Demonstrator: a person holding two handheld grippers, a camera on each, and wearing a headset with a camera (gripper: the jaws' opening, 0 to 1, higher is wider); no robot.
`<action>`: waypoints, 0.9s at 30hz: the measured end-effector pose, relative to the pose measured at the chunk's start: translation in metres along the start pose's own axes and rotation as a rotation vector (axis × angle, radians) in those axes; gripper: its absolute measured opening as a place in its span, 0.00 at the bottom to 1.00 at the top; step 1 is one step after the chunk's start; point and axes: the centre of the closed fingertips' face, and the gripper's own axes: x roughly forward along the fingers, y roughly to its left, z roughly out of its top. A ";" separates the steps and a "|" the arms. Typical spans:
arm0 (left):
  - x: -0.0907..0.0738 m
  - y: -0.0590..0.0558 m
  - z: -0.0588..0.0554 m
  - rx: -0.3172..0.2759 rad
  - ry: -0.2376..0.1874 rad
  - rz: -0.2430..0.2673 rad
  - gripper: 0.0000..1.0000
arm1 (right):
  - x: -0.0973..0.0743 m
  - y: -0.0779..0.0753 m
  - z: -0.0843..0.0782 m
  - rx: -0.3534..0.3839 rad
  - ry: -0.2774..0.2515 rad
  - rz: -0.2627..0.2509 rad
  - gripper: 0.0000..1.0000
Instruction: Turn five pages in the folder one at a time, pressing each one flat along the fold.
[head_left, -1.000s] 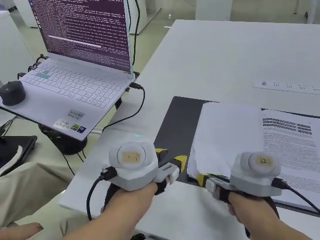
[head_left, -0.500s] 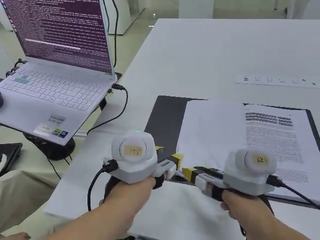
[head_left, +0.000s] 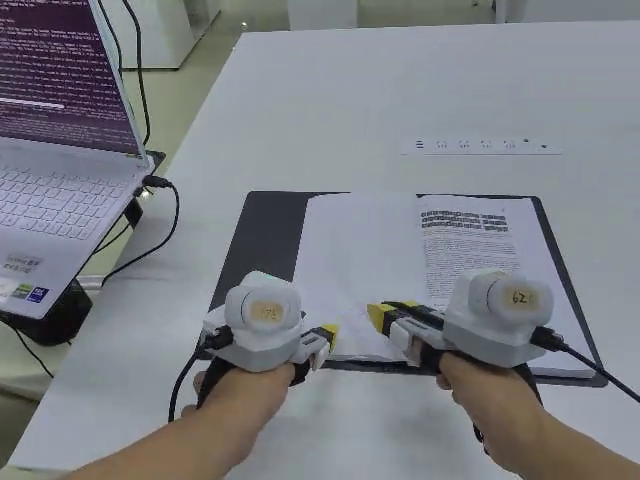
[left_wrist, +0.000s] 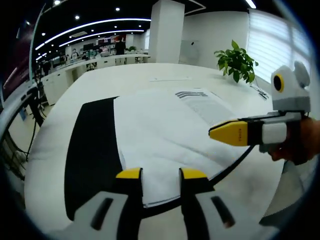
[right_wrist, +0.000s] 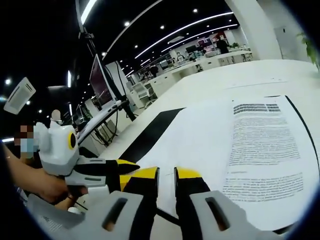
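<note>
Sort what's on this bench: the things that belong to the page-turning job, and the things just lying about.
Job in hand:
black folder
blank page
printed page
left claw
right claw

Lying about:
laptop
white power strip
potted plant

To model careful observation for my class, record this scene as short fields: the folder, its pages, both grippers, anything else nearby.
Folder: black, open flat on the white table
Left page: blank
Right page: printed text
Left gripper: jaws apart, at the blank page's near edge
Right gripper: jaws narrowly apart, at the near edge, tip toward left gripper
Nearby: laptop to the left, power strip beyond the folder
</note>
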 end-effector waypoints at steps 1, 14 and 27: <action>0.001 0.001 -0.002 0.001 0.006 0.013 0.28 | 0.000 -0.003 0.001 0.000 0.000 -0.004 0.10; -0.002 0.007 -0.013 0.002 -0.043 0.084 0.27 | 0.016 -0.045 0.024 0.008 -0.025 -0.040 0.04; -0.001 0.008 -0.013 -0.009 -0.078 0.094 0.27 | 0.042 -0.090 0.049 0.031 -0.055 -0.080 0.00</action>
